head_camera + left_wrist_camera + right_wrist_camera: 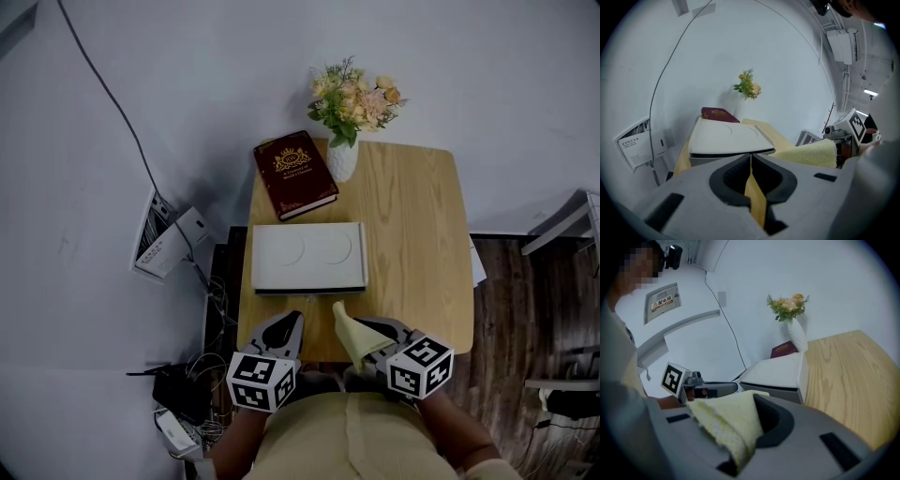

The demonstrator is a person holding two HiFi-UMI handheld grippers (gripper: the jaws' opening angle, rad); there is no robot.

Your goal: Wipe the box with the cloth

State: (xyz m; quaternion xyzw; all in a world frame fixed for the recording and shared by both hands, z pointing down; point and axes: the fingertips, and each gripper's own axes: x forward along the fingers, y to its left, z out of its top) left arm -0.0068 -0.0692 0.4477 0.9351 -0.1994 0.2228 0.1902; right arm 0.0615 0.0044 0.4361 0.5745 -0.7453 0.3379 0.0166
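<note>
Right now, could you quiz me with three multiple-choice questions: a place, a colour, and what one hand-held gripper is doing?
1. Where is the red book? A) beyond the box, beside the vase B) on the box C) on the floor
2. The cloth's colour? A) blue B) pale yellow C) black
3. The right hand-held gripper is: A) open, empty B) shut on the cloth C) holding the book
Answers: A, it lies by the vase; B, it is plainly yellow; B, its jaws clamp the cloth.
</note>
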